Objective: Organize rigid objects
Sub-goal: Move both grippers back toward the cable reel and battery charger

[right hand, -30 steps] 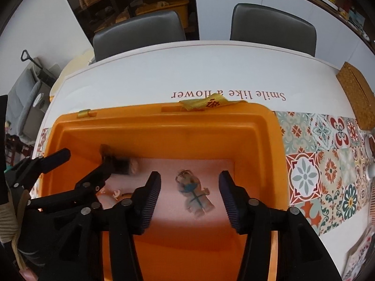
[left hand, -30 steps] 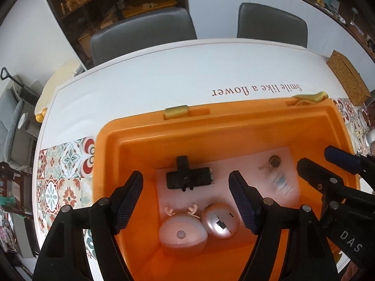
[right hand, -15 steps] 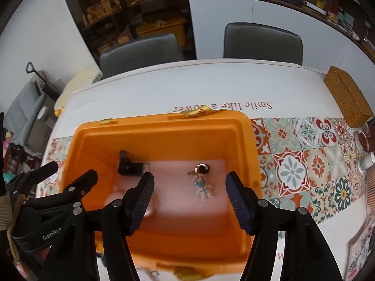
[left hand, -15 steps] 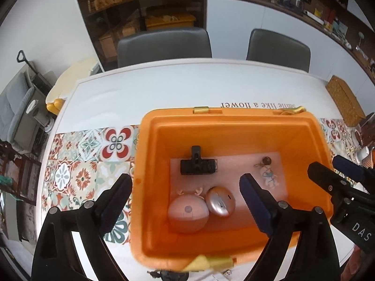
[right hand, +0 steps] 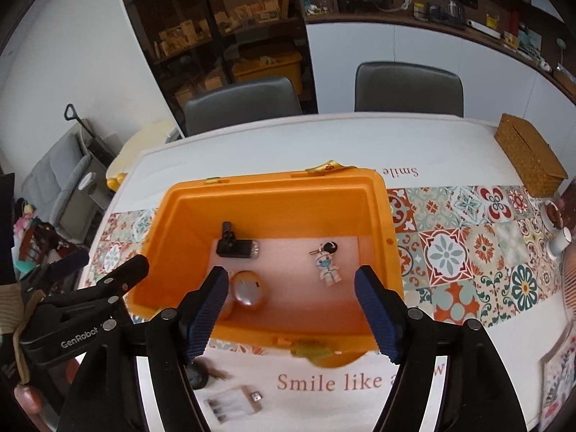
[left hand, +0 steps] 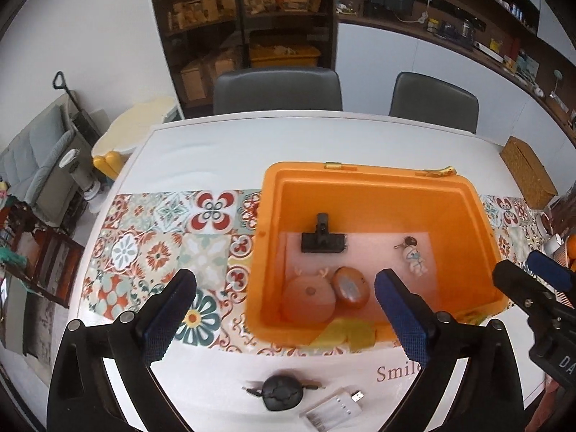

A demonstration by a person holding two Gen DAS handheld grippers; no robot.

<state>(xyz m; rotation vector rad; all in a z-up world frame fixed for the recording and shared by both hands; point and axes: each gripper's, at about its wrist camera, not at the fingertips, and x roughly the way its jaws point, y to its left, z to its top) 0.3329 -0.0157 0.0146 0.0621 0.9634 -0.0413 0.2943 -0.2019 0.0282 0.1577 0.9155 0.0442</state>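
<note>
Orange plastic bin (left hand: 374,194) on counter (left hand: 223,151), over patterned tile runner (left hand: 151,248). Inside, on pale pink liner: black clip-on device (left hand: 323,241), small figure keychain in blue mask (left hand: 414,258), round pink antlered gadget (left hand: 309,298), shiny copper-silver oval mouse (left hand: 351,287). Left gripper (left hand: 284,302) above near rim, jaws just opening, spread wide, holding nothing. Right gripper (right hand: 291,309) likewise empty, jaws just opening, about halfway apart. Outside bin, near counter edge: black round retractable cable (left hand: 282,392), white battery charger (left hand: 333,407).
</note>
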